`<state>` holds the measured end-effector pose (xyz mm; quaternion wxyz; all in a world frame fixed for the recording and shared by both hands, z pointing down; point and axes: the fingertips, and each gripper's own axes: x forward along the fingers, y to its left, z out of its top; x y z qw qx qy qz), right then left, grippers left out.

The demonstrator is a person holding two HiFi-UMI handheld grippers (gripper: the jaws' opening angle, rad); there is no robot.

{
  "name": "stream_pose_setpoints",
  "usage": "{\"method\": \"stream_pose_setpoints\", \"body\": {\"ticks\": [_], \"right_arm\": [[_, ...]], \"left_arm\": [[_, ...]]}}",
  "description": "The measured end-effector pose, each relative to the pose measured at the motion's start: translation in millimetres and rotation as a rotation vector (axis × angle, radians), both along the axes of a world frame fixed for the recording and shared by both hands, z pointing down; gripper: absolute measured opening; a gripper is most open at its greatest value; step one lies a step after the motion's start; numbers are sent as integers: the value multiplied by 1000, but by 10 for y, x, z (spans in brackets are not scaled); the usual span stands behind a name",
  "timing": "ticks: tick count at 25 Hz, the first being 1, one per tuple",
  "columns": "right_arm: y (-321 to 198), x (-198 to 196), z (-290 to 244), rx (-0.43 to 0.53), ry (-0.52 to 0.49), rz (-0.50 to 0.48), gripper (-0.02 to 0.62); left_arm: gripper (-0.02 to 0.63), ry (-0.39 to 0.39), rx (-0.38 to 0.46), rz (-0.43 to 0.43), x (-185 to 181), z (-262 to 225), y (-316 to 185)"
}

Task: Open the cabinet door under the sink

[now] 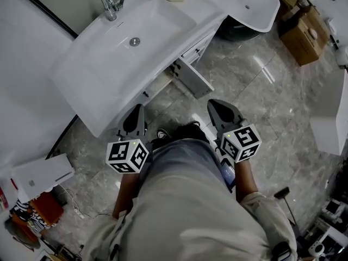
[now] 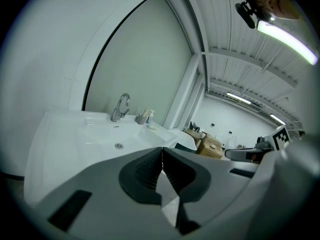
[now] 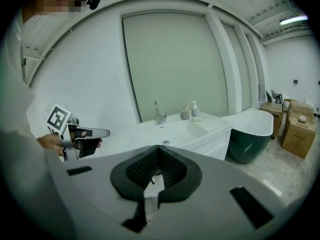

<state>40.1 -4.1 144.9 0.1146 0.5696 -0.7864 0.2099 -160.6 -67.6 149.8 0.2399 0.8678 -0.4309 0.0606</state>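
While the white sink (image 1: 109, 64) fills the upper left of the head view, the cabinet door (image 1: 194, 79) beneath it stands swung out over the marble floor (image 1: 261, 97). The left hand-held gripper (image 1: 137, 113) and right hand-held gripper (image 1: 217, 109) hover apart from it, each one's 2 jaws pressed together, empty.

I log left gripper (image 2: 161, 153) jaws pressed together, nothing between; white sink (image 2: 75, 134) beyond, tap (image 2: 120, 107) at rear; right gripper (image 2: 231, 154) far right
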Motion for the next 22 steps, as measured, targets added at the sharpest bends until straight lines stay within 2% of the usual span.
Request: {"method": "stream_pose_setpoints", "body": {"ticks": [11, 16, 22], "right_arm": [[-156, -81, 32, -40, 66, 39, 11], [-169, -108, 100, -77, 117, 41, 11], [-132, -112, 90, -71, 155, 40, 11]], "left_arm": [[-2, -18, -32, -9, -209, 59, -59], [-2, 22, -58, -6, -233, 123, -49], [-2, 12, -62, -17, -261, 152, -14]]}}
